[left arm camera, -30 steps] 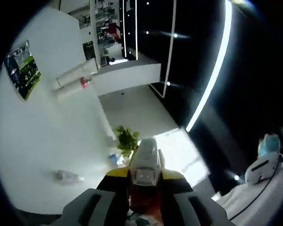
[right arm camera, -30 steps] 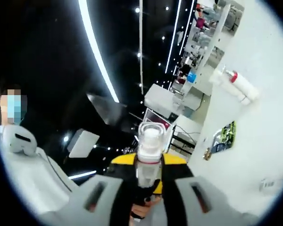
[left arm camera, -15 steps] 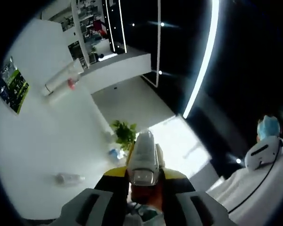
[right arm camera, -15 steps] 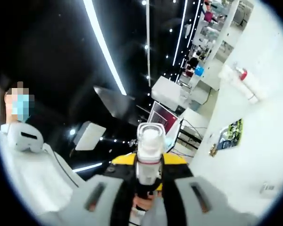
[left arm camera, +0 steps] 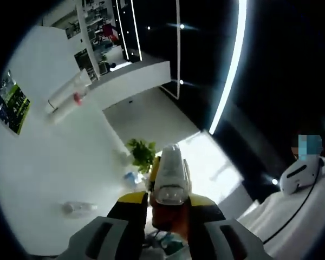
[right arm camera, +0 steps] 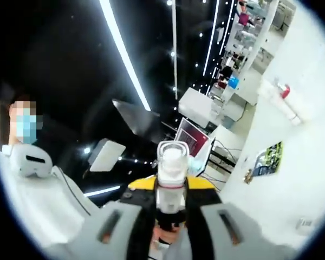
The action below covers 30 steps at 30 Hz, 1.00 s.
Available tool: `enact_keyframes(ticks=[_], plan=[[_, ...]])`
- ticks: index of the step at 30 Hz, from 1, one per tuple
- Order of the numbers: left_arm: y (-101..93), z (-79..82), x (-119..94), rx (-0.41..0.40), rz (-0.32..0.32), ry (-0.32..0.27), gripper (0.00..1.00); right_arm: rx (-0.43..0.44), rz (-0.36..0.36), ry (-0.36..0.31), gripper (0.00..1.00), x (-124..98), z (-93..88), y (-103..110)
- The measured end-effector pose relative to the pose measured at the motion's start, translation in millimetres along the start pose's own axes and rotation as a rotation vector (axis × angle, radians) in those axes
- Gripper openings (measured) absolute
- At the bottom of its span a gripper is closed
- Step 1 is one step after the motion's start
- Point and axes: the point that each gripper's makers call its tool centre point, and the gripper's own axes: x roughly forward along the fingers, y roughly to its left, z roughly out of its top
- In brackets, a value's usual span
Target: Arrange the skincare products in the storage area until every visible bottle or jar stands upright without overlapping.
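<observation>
**Both bottles in the air, storage area out of sight**

The left hand-held gripper (left arm camera: 170,216) is closed on an amber bottle with a frosted cap (left arm camera: 170,176), which stands up between its jaws and points out into the room. Beyond the cap, a little to its left in the left gripper view, is a green potted plant (left arm camera: 142,154); further left from the plant, a clear bottle lies on its side (left arm camera: 78,207) on a white surface, and a poster (left arm camera: 12,101) hangs on the white wall above that.

The right hand-held gripper (right arm camera: 170,222) is likewise clamped on a bottle with a clear pump-style cap and a red band (right arm camera: 171,173). Behind that cap, just above and to its right, sits a monitor with a reddish screen (right arm camera: 194,140). Well to the left of the cap, a person in white (right arm camera: 27,162) is seated.

Both cameras look upward and outward, at the dark ceiling with its light strips (left arm camera: 227,70), not down at any bench or storage area. By my reading the task is mid-way at best: two products are gripped and lifted, and neither is set down upright. How many others already stand in place cannot be told. What remains, at the least, is to lower both bottles and stand them apart.
</observation>
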Motion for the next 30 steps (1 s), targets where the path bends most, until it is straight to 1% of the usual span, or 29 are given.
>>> enact_keyframes(ticks=[2, 4, 5, 7, 9, 10, 11, 14, 16, 17, 18, 19, 20, 22, 24, 27, 30], plan=[[-1.8, 0.4, -1, 0.004, 0.000, -0.012, 0.33, -0.012, 0.002, 0.005, 0.19, -1, 3.6, 2], [-6.8, 6.4, -4, 0.029, -0.018, -0.045, 0.34, -0.032, 0.000, 0.020, 0.19, -1, 3.9, 3], [-9.6, 10.3, -5, 0.045, -0.023, -0.065, 0.36, -0.043, -0.005, 0.038, 0.19, -1, 2.5, 3], [-10.4, 14.7, -5, 0.057, -0.017, -0.079, 0.42, -0.055, -0.009, 0.062, 0.19, -1, 0.0, 3], [-8.8, 18.3, -6, 0.091, 0.001, -0.086, 0.45, -0.065, -0.002, 0.099, 0.19, 0, -5.1, 6], [-7.1, 17.6, -6, 0.124, 0.015, -0.068, 0.45, -0.065, 0.005, 0.126, 0.19, 1, -9.8, 7], [-7.9, 14.7, -6, 0.142, 0.013, -0.043, 0.45, -0.065, 0.007, 0.138, 0.19, 2, -11.7, 8], [-10.9, 2.7, 0, 0.153, 0.011, 0.020, 0.41, -0.110, 0.009, 0.254, 0.19, 9, -32.2, 11], [-11.2, -6.2, 2, 0.158, 0.006, 0.062, 0.34, -0.140, 0.018, 0.322, 0.19, 14, -44.2, 13], [-10.7, -9.3, 2, 0.158, 0.005, 0.075, 0.31, -0.149, 0.023, 0.340, 0.19, 16, -47.7, 15], [-9.0, -15.3, 1, 0.161, 0.011, 0.102, 0.28, -0.147, 0.032, 0.356, 0.19, 19, -51.5, 17], [-10.8, -15.9, 2, 0.168, -0.006, 0.100, 0.27, -0.149, 0.028, 0.351, 0.19, 22, -51.5, 17], [-10.4, -20.3, 0, 0.158, -0.002, 0.120, 0.25, -0.150, 0.029, 0.359, 0.19, 24, -53.4, 17], [-10.7, -21.0, -1, 0.158, 0.002, 0.115, 0.25, -0.148, 0.026, 0.373, 0.19, 26, -55.7, 16], [-12.3, -19.5, -4, 0.163, -0.004, 0.101, 0.24, -0.140, 0.027, 0.374, 0.19, 28, -55.7, 16], [-11.5, -14.7, -6, 0.154, 0.006, 0.090, 0.23, -0.132, 0.007, 0.365, 0.20, 31, -54.3, 15], [-6.8, -11.4, -7, 0.165, 0.032, 0.084, 0.23, -0.141, -0.024, 0.360, 0.20, 34, -53.4, 10]])
